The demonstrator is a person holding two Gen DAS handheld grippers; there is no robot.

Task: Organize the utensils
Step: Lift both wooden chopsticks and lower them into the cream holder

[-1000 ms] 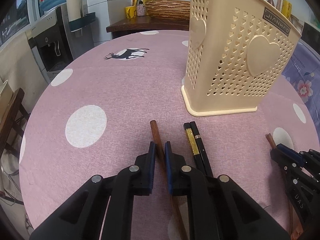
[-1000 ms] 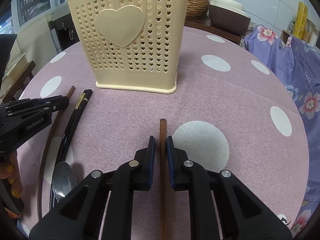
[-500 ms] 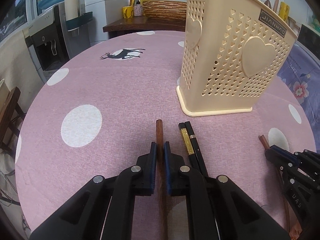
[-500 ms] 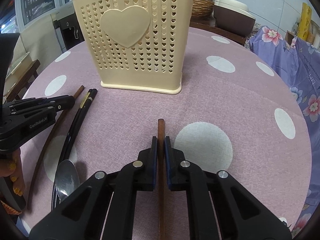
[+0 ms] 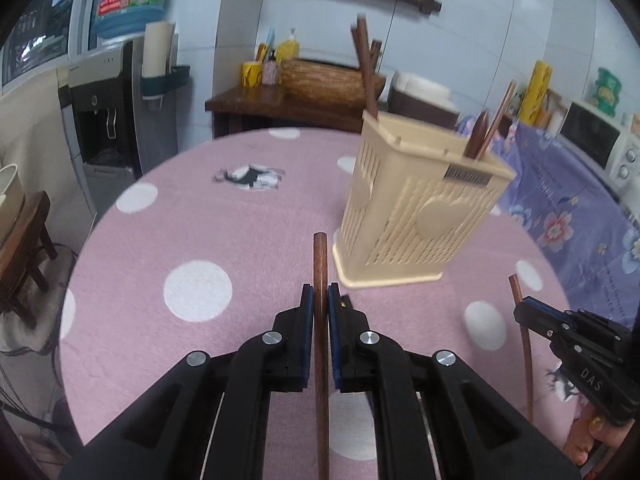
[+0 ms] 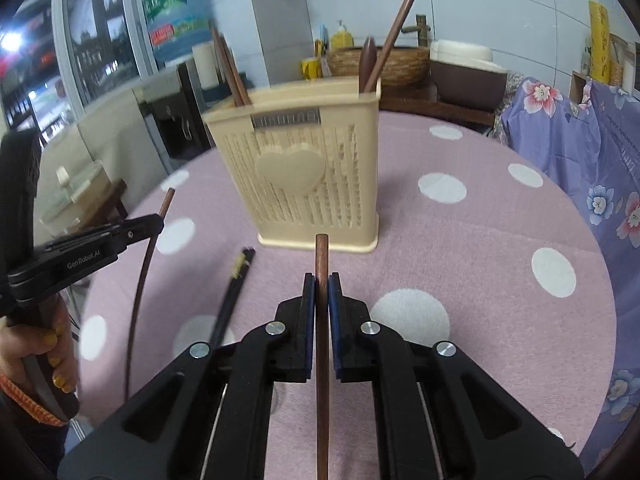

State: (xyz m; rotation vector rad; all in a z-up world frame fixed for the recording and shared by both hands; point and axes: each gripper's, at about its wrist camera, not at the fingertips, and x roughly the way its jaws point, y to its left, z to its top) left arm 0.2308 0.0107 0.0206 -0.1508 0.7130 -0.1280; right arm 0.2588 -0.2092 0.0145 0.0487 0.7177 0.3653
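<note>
Left claw (image 5: 320,300): blue pads clamped on a brown wooden chopstick (image 5: 320,264), tip pointing fwd toward the basket. Right claw (image 6: 321,288): likewise clamped on a second brown chopstick (image 6: 322,260), which runs back btwn its fingers. Both sticks are held above the desk (image 5: 160,240) (pink cloth w/ white dots), each just short of the cream perforated basket (image 5: 420,208). Basket stands upright on the desk, heart relief on its side, w/ brown utensils already standing in it at two corners. Pair of black chopsticks (image 6: 236,284) lies flat on the cloth, btwn the two claws in right-wrist view. Hand (image 6: 44,344) grips the left claw's handle.
</note>
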